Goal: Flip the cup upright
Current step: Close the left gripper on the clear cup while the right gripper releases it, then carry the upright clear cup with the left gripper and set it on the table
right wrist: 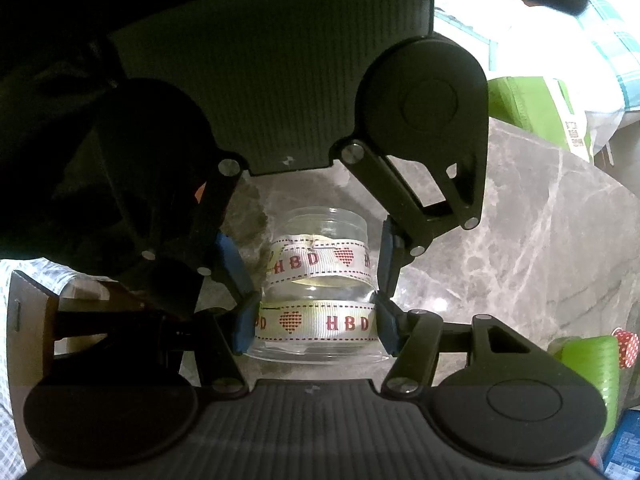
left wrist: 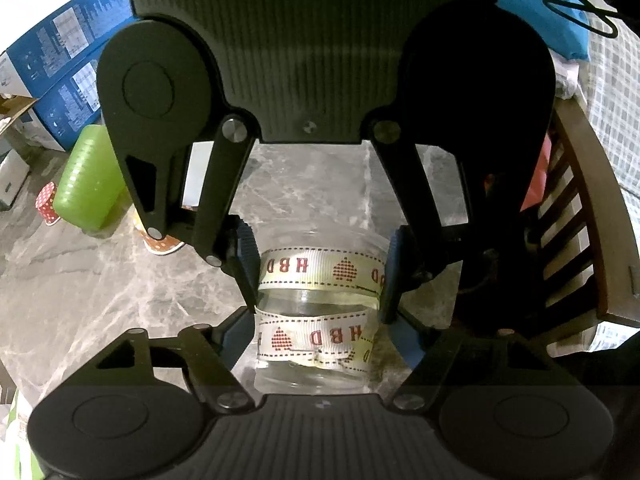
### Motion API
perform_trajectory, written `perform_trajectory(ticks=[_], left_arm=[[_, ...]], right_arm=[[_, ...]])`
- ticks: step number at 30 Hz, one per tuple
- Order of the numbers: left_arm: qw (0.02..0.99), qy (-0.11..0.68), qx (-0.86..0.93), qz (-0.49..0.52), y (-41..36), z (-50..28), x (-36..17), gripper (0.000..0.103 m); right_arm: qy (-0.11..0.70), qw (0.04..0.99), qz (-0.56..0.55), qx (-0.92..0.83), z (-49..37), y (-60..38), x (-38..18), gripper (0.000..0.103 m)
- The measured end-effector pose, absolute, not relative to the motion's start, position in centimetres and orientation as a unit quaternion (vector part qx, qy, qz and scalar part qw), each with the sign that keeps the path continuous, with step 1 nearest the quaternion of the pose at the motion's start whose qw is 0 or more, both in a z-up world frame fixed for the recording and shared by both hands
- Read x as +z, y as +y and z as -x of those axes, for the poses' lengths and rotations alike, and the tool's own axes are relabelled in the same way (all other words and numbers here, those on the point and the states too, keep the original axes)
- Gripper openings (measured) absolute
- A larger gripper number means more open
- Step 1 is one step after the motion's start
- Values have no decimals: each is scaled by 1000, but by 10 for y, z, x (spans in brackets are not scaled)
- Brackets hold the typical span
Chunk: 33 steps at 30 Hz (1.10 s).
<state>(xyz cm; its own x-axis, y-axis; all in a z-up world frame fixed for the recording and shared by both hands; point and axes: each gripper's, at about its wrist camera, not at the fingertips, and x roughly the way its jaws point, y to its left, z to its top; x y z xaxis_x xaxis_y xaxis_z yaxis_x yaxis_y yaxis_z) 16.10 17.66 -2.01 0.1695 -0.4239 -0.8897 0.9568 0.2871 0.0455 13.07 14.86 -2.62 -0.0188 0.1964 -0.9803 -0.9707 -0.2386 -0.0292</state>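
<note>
A clear glass cup (left wrist: 316,372) wrapped in two white "HBD" heart ribbons is held between both grippers over a grey marble table (left wrist: 100,280). My left gripper (left wrist: 320,344) grips one ribbon band at the near end. The right gripper (left wrist: 320,268) faces it and grips the other band. In the right wrist view the same cup (right wrist: 320,292) sits between my right gripper (right wrist: 316,326) at the lower band and the left gripper (right wrist: 308,256) beyond. Blue pads (right wrist: 240,332) press the glass on both sides.
A green plastic container (left wrist: 86,180) and red dotted paper cups (left wrist: 46,204) lie on the table at left. Blue boxes (left wrist: 64,52) stand behind them. A wooden slatted chair (left wrist: 576,216) is at right. A green bag (right wrist: 536,108) is beyond the table edge.
</note>
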Motion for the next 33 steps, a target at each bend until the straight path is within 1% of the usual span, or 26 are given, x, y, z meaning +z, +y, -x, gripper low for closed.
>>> perform_trajectory(ticks=[6,7,8,9,10,11,16,20,22,28,29,33], left_arm=[[694,399,-498,-333,177,-157,-20,76],[690,404,-502,-330,176,-155,-19,70],[686,409,-505,-328,175,-155,-20,64],[687,406,-499,-338,173,-153,-23,62],[687,403,-494,-348,172,-152,-26,62],[688,401,-493,-350,172,-152,-27,62],[690,403,-495,-340,172,-153,-26,62],[704,393,-492,-328,177,-155,-21,61],[726,379,-489,-300,184,-154,-17,61],[812,302,-460,-192,211,-129,-12,61],[832,284,-448,-162,218,-123,-11,61],[895,212,-385,-81,234,-95,-10,61]], right_arm=[[375,495,515,591,-126,148,-26,62],[377,499,514,587,-124,147,-27,65],[375,506,516,581,-123,145,-26,79],[366,516,522,571,-122,143,-25,83],[364,523,521,569,-121,140,-23,91],[368,527,512,570,-122,136,-21,94],[358,572,490,551,-121,118,-7,94],[322,674,416,518,-117,82,19,95],[296,733,372,486,-107,62,27,95],[221,879,190,377,-52,-3,25,97],[208,899,158,350,-38,-9,22,100],[147,947,71,275,13,-25,15,102]])
